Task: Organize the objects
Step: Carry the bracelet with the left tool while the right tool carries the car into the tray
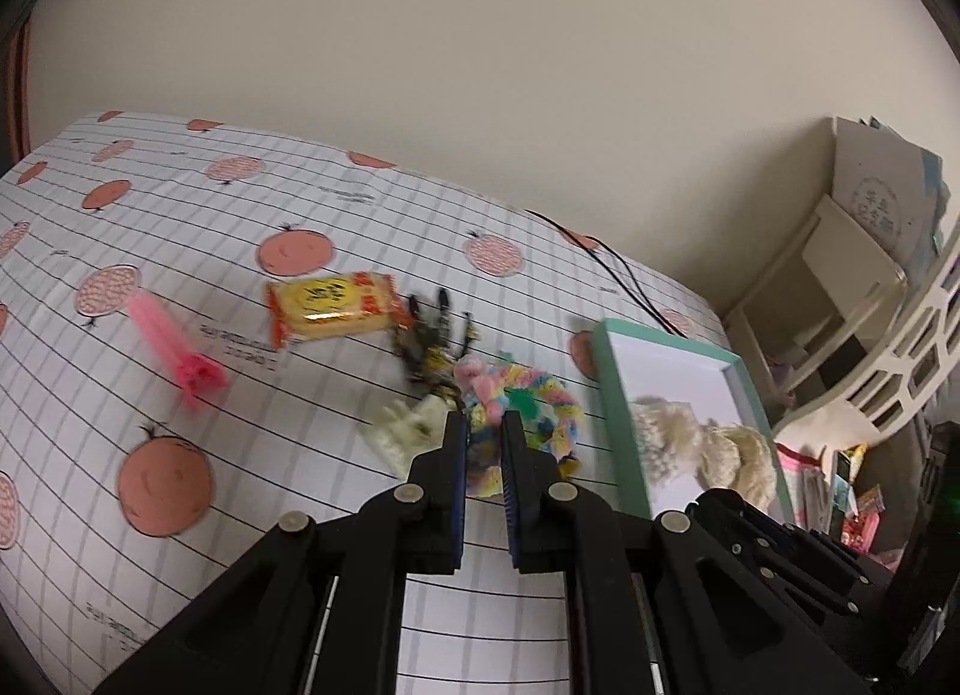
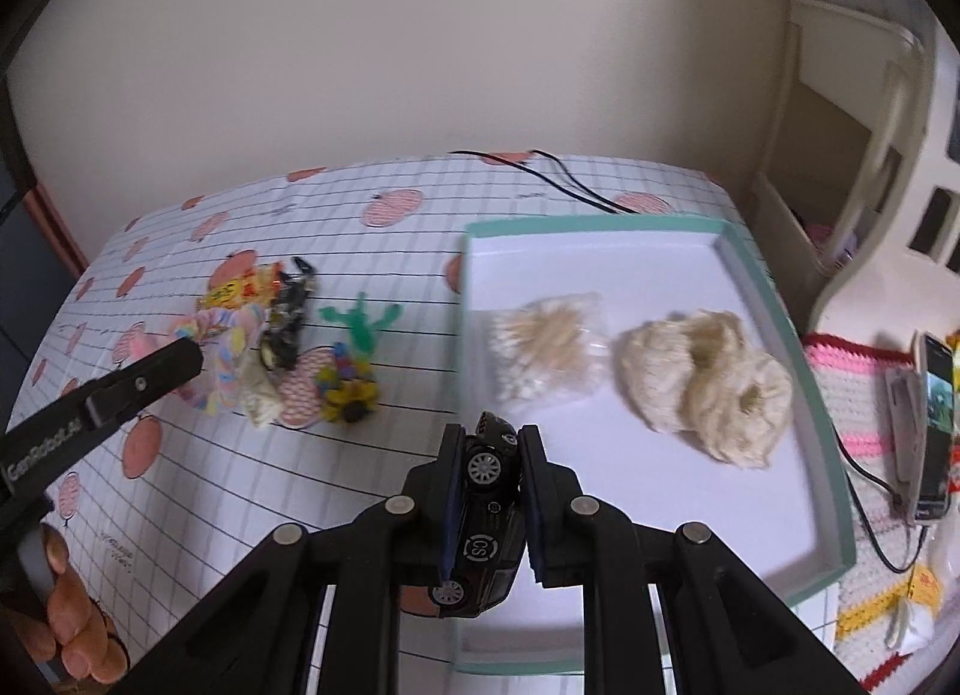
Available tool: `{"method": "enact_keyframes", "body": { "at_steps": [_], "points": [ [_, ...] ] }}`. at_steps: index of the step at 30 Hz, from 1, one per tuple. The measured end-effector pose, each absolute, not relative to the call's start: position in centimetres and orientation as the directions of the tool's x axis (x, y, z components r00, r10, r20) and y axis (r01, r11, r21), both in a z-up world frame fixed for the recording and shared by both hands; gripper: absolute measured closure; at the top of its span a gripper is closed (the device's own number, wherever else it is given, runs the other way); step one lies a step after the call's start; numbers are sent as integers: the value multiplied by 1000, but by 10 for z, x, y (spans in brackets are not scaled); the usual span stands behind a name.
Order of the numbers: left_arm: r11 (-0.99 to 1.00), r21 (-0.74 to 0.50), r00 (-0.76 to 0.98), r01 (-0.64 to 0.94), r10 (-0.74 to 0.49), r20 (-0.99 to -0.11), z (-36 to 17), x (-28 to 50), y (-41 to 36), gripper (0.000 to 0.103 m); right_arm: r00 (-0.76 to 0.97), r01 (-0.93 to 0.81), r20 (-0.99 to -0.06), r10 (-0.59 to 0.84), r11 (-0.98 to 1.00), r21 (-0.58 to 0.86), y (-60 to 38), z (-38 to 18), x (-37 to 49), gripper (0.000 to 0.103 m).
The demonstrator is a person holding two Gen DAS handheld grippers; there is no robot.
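My left gripper (image 1: 483,425) is nearly closed around a pastel multicoloured scrunchie (image 1: 522,395) lying on the tablecloth; it also shows in the right wrist view (image 2: 225,344), with the left gripper's arm (image 2: 138,383) over it. My right gripper (image 2: 491,437) is shut on a black toy car (image 2: 486,503) above the near left edge of a teal-rimmed white tray (image 2: 834,443). The tray holds a bag of cotton swabs (image 2: 549,350) and cream fluffy socks (image 2: 708,383). The tray (image 1: 606,395) shows at the right of the left wrist view.
On the tablecloth lie a yellow snack packet (image 1: 333,308), a pink clip (image 1: 174,347), a black-yellow toy (image 1: 429,344), a white piece (image 1: 405,431), a green figure (image 2: 360,323) and a sunflower clip (image 2: 348,389). A black cable (image 2: 564,179) runs at the back. A phone (image 2: 933,425) stands right.
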State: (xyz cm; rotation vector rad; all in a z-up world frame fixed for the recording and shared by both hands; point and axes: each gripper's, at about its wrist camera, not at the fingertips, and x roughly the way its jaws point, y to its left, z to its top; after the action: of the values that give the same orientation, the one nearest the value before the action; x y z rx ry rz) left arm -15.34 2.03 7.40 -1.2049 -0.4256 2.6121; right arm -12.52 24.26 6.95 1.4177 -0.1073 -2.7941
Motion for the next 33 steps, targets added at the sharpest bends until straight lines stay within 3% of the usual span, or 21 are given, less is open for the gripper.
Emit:
{"method": "enact_keyframes", "body": {
  "at_steps": [15,33],
  "points": [
    [-909,-352,-537,-222,416,-734,64,-138,99,92,-539,-188,-838,83,-982,23,312,53,-111,84],
    [-870,-284,-403,-403,447,-799,45,-111,185,92,-490,-250,-862,132,-968,-6,335,42,-105,84]
  ]
}}
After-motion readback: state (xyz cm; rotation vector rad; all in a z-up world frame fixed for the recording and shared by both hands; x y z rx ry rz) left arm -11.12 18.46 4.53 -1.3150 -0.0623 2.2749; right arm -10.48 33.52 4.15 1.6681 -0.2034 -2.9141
